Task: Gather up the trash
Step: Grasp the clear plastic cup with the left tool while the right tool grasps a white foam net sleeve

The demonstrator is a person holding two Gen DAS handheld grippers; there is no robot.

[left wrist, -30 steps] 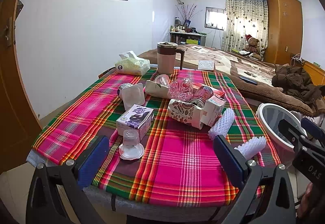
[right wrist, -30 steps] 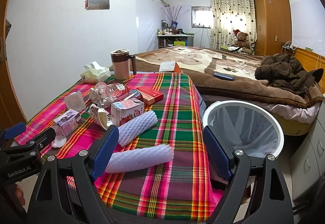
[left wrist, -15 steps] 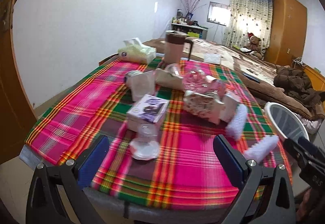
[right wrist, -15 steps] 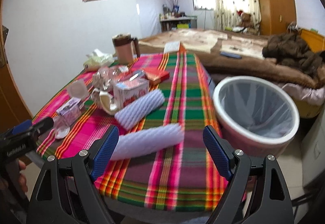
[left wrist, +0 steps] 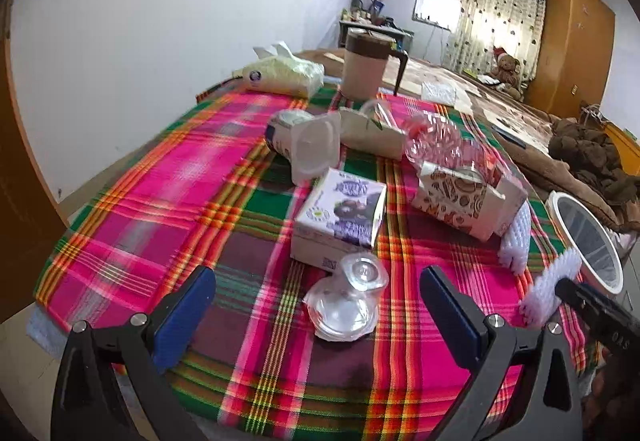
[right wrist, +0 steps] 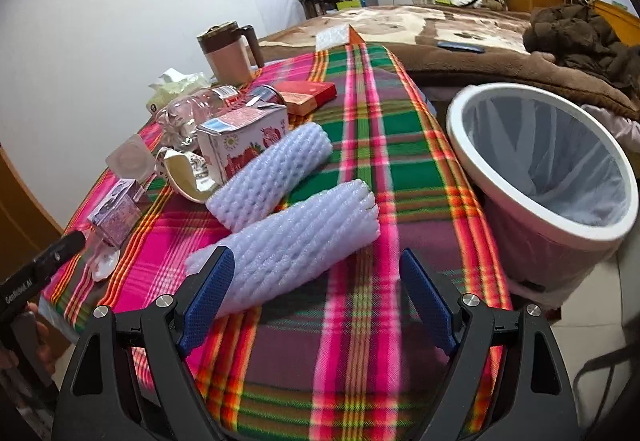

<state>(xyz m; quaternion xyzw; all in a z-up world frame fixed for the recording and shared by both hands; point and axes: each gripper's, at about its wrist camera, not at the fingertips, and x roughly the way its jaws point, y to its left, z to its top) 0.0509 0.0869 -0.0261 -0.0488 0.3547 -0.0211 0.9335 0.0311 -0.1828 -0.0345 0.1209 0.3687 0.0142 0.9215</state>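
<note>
Trash lies on a plaid tablecloth (left wrist: 168, 201). My left gripper (left wrist: 316, 305) is open, its fingers on either side of a clear plastic cup (left wrist: 348, 297) lying near the front edge, with a purple carton (left wrist: 340, 221) just behind. My right gripper (right wrist: 316, 289) is open over the table's front right, its left finger beside the nearer white foam net (right wrist: 288, 241); a second foam net (right wrist: 272, 173) lies behind. A white-rimmed trash bin (right wrist: 536, 165) with a liner stands right of the table, also in the left wrist view (left wrist: 588, 237).
More trash sits mid-table: a patterned paper box (left wrist: 452, 197), a crushed clear bottle (left wrist: 432, 137), a strawberry carton (right wrist: 244, 137), a red box (right wrist: 308, 95). A mug (left wrist: 364, 65) and tissue pack (left wrist: 280, 73) stand at the back. A bed (right wrist: 460, 25) lies behind.
Both grippers have moved forward and lower over the table. The cup now lies between the left fingers, and the nearer foam net is at the right gripper's left finger.
</note>
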